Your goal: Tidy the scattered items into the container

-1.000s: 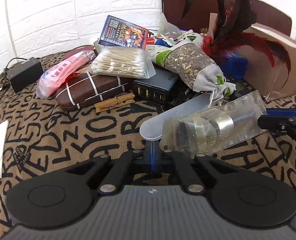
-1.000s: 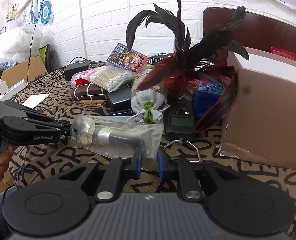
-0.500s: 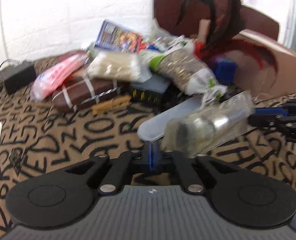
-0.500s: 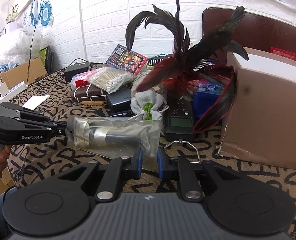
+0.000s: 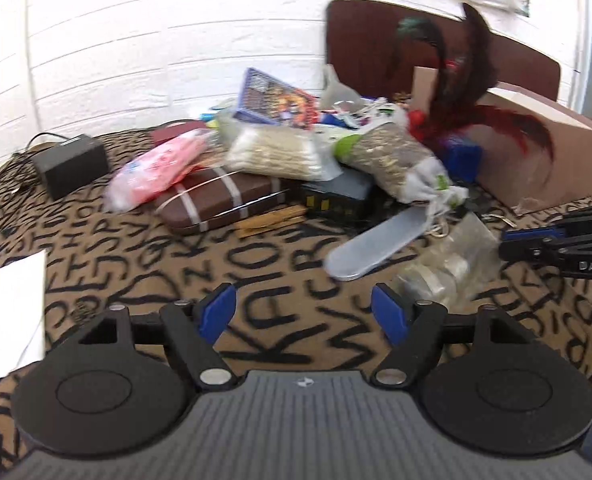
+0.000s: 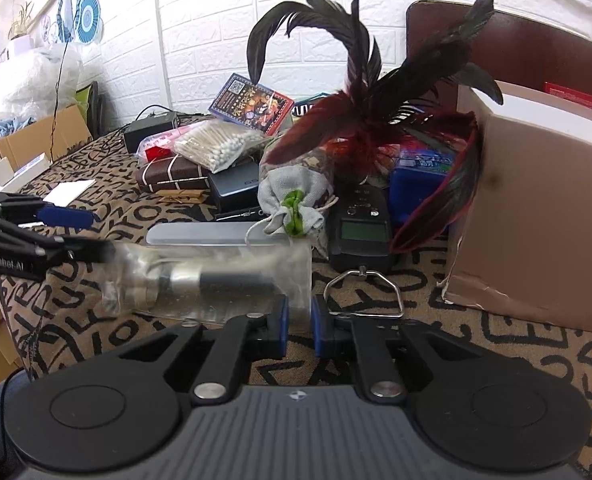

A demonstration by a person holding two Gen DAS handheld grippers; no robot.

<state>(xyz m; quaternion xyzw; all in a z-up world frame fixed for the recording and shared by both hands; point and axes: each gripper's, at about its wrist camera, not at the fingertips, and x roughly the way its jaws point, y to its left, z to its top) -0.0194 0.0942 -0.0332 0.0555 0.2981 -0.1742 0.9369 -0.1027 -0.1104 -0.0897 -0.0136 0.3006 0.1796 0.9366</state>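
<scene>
A clear plastic bag with a silver-and-black cylinder [image 6: 215, 280] hangs lengthwise in front of my right gripper [image 6: 298, 322], whose blue pads are shut on the bag's edge. In the left wrist view the bag [image 5: 448, 264] sits to the right, with the right gripper [image 5: 556, 240] behind it. My left gripper [image 5: 304, 314] is open and empty, pulled back from the bag; it shows in the right wrist view [image 6: 55, 232] at the left. The cardboard box [image 6: 536, 216] stands at the right.
A pile lies at the back: cotton swabs [image 5: 275, 152], brown case [image 5: 219, 200], pink packet [image 5: 159, 164], herb sachet [image 5: 392, 160], feathers [image 6: 376, 100], hand scale [image 6: 360, 228], flat grey oval [image 5: 376, 244], clothespin [image 5: 271, 220]. A black adapter [image 5: 71, 164] and white paper [image 5: 7, 312] lie left.
My left gripper has opened and let go of the bag, then drawn back and to the left. The right gripper still holds the bag, which has swung lower at its free end.
</scene>
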